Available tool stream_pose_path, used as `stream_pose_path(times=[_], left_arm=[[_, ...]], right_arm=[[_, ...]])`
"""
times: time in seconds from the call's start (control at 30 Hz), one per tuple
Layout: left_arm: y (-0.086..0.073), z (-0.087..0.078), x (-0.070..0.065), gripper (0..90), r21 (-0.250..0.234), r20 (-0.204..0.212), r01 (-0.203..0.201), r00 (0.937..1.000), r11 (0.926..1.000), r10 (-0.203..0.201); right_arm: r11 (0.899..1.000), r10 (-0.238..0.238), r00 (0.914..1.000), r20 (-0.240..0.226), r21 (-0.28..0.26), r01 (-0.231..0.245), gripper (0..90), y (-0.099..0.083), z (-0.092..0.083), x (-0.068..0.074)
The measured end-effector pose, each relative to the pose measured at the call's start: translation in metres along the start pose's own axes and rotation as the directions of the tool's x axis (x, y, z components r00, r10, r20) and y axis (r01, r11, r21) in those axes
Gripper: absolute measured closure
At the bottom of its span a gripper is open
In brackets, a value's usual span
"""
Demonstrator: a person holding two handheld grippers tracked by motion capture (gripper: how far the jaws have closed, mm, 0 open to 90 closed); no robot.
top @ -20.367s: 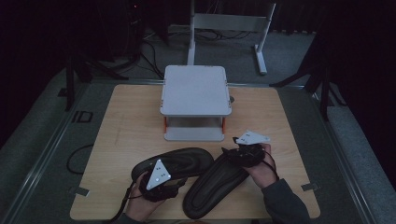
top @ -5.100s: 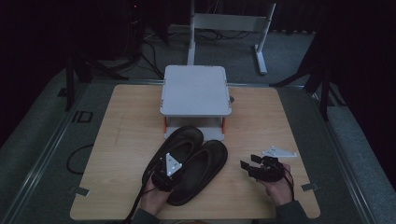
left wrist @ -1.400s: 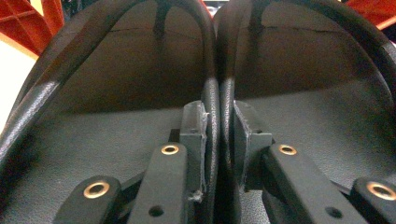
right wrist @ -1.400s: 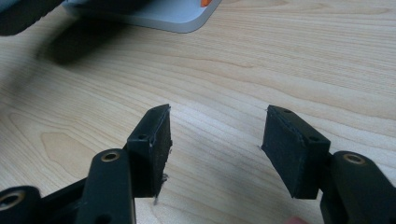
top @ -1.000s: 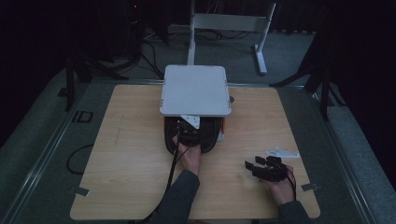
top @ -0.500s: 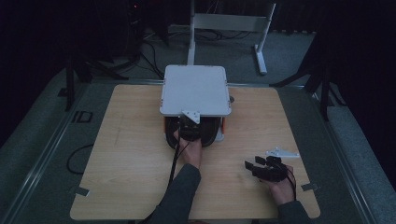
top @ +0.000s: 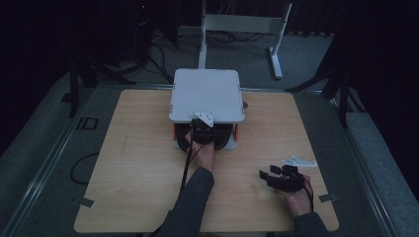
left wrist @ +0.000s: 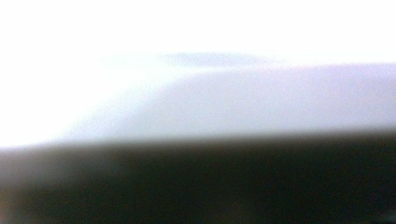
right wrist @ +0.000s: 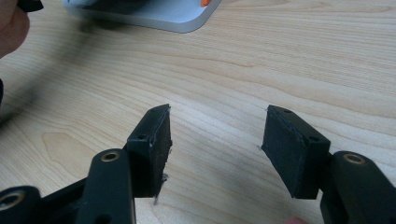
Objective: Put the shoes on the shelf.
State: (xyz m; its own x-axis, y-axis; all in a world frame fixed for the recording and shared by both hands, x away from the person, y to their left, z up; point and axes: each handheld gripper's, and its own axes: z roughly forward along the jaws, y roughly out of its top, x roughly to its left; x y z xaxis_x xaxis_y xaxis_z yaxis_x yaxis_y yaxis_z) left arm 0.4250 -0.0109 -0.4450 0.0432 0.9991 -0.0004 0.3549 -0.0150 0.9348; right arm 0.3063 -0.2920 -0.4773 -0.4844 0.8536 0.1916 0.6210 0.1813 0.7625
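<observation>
The work item is a pair of dark shoes (top: 223,139), lying side by side on the table (top: 138,148) beneath the white stand (top: 207,94), between its orange legs (top: 235,133); only the near ends project past the stand's front edge. They appear black, low and flat-soled (detail is lost in the shadow under the stand). Expect a light, flexible item: the upper will collapse under pressure, while the sole and heel rim are stiffer. Take hold at the heel rim or the sole edge, not at the soft upper, and slide the item rather than lift it, since clearance under the stand is small. The left gripper (top: 200,129) is at the stand's front edge, against the shoes; its own view is blurred, probably the stand's pale edge over the dark gap, so whether its jaws grip a shoe cannot be determined. The right gripper (top: 267,177) rests well to the right of the stand, nearer the person, jaws spread and empty.
</observation>
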Motion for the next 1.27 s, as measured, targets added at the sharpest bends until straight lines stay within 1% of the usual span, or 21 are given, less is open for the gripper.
stream_pose_path(times=[0.1,0.17,0.23,0.3,0.33,0.4,0.5,0.57,0.6,0.63,0.7,0.87,0.9,0.93,1.0,1.03,1.07,1.13,1.17,1.2,1.27], left_arm=[[-0.003,0.005,-0.001,74.4,0.007,-0.005,-0.01,0.9999,0.9999,0.01],[-0.006,0.006,-0.002,72.7,-0.005,-0.014,-0.03,0.9995,0.9995,0.03],[-0.006,0.004,-0.001,71.1,-0.016,-0.01,-0.035,0.9993,0.9993,0.035],[-0.007,0.0,0.001,62.7,-0.026,0.013,-0.026,0.9996,0.9993,0.027],[-0.007,-0.002,0.002,60.4,-0.025,0.015,-0.025,0.9996,0.9994,0.026],[-0.009,-0.006,0.006,58.2,-0.009,0.039,-0.016,0.9991,0.9998,0.016],[-0.013,-0.015,0.012,54.5,0.012,0.067,-0.046,0.9968,0.9989,0.045],[-0.014,-0.021,0.017,52.4,0.016,0.096,-0.072,0.9929,0.9973,0.07],[-0.015,-0.024,0.021,51.8,0.019,0.119,-0.074,0.9903,0.9971,0.071],[-0.015,-0.026,0.025,51.3,0.024,0.148,-0.074,0.9864,0.997,0.07],[-0.014,-0.032,0.032,50.3,0.029,0.181,-0.088,0.9801,0.9957,0.081],[-0.012,-0.047,0.049,49.9,0.026,0.289,-0.125,0.9508,0.9918,0.112],[-0.012,-0.049,0.053,49.8,0.024,0.309,-0.132,0.9436,0.9909,0.119],[-0.012,-0.051,0.056,49.8,0.025,0.334,-0.139,0.9344,0.9899,0.123],[-0.012,-0.055,0.061,49.8,0.031,0.364,-0.173,0.9193,0.9845,0.15],[-0.013,-0.056,0.064,49.7,0.039,0.387,-0.187,0.9084,0.9817,0.157],[-0.014,-0.058,0.066,49.6,0.049,0.413,-0.205,0.8954,0.9776,0.167],[-0.017,-0.062,0.071,48.6,0.051,0.432,-0.237,0.8811,0.9702,0.193],[-0.018,-0.064,0.073,48.6,0.053,0.442,-0.244,0.8754,0.9684,0.196],[-0.019,-0.067,0.076,48.4,0.055,0.446,-0.251,0.8719,0.9664,0.201],[-0.021,-0.071,0.083,48.4,0.055,0.451,-0.248,0.8705,0.9673,0.197]], right_arm=[[1.0,-0.001,1.0,0.0,-0.002,0.001,41.4,0.0,0.0,0.0],[1.0,0.0,1.0,0.0,-0.003,0.0,41.4,0.0,0.0,0.0],[1.0,-0.001,1.0,0.0,-0.003,0.001,41.3,0.0,-0.001,0.0],[1.0,-0.001,1.0,-0.001,-0.002,0.001,41.2,0.0,-0.001,0.0],[1.0,0.0,1.0,-0.002,-0.001,0.0,41.2,0.0,-0.001,0.0],[1.0,-0.001,1.0,0.0,-0.002,0.001,41.2,0.0,-0.001,0.0],[1.0,-0.001,1.0,0.001,-0.002,0.001,41.2,0.0,-0.001,0.0],[1.0,-0.001,1.0,0.001,-0.001,0.001,41.2,0.0,-0.001,0.0],[1.0,-0.002,1.0,0.001,0.001,0.002,41.2,0.0,-0.001,0.001],[1.0,-0.005,1.0,0.002,0.001,0.005,41.2,0.0,0.0,0.001],[1.0,-0.009,1.0,0.001,0.004,0.009,41.2,-0.001,0.0,0.001],[1.0,-0.013,0.9999,0.002,0.007,0.013,41.2,-0.001,0.001,0.002],[1.0,-0.013,0.9999,0.002,0.007,0.013,41.2,-0.001,0.001,0.002],[1.0,-0.012,0.9999,0.002,0.009,0.012,41.2,-0.001,0.001,0.002],[1.0,-0.011,0.9999,0.002,0.01,0.011,41.2,-0.001,0.001,0.002],[1.0,-0.011,0.9999,0.002,0.011,0.011,41.2,-0.001,0.002,0.002],[1.0,-0.012,0.9999,0.002,0.011,0.012,41.2,-0.001,0.002,0.002],[1.0,-0.013,0.9999,0.003,0.011,0.013,41.2,-0.001,0.002,0.002],[1.0,-0.015,0.9999,0.005,0.012,0.015,41.2,-0.001,0.002,0.001],[1.0,-0.014,0.9999,0.005,0.012,0.014,41.2,-0.001,0.002,0.001],[1.0,-0.016,0.9999,0.007,0.013,0.016,41.2,-0.001,0.002,0.001]])
